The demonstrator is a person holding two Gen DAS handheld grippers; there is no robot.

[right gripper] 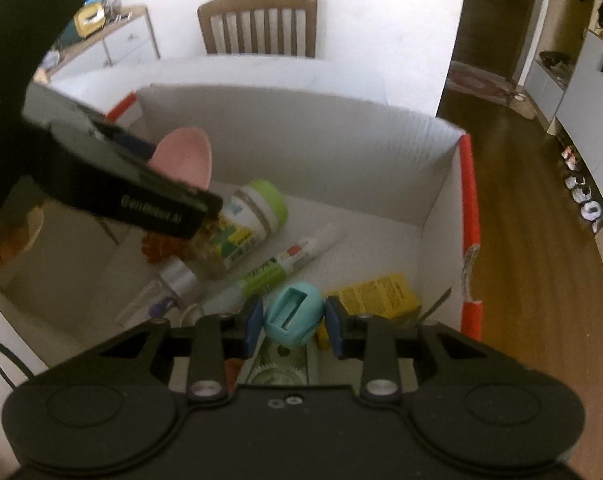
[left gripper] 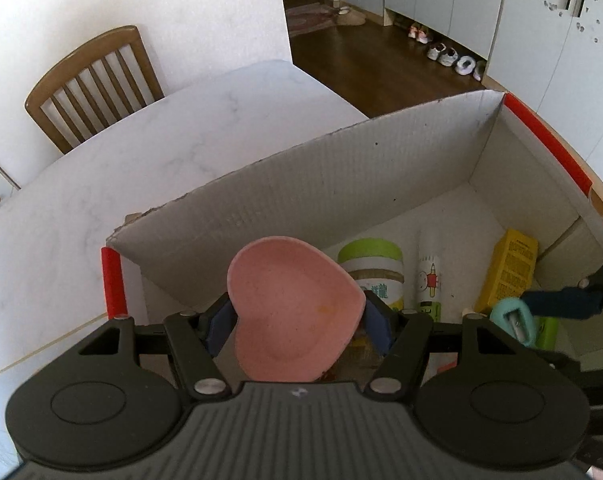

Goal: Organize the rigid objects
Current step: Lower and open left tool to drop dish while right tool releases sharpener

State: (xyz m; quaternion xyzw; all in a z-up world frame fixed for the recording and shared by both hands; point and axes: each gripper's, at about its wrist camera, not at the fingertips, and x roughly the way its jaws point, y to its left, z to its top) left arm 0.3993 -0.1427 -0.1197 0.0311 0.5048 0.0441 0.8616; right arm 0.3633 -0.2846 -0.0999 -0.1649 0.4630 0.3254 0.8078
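My left gripper [left gripper: 297, 322] is shut on a pink heart-shaped dish [left gripper: 289, 312] and holds it above the near left part of an open white cardboard box [left gripper: 341, 168]. The dish also shows in the right wrist view [right gripper: 185, 156]. My right gripper [right gripper: 293, 322] is shut on a teal egg-shaped sharpener [right gripper: 293, 314] over the box's near side; it shows in the left wrist view [left gripper: 515, 320]. Inside the box lie a green-lidded jar [right gripper: 253, 216], a white tube [right gripper: 297, 254] and a yellow packet [right gripper: 375, 294].
The box [right gripper: 301, 120] stands on a white marble table [left gripper: 149, 152] near its right edge. A wooden chair [left gripper: 93, 84] stands behind the table. A clear bottle with a silver cap [right gripper: 169, 284] and a red toothed item [right gripper: 157, 248] lie in the box's left part.
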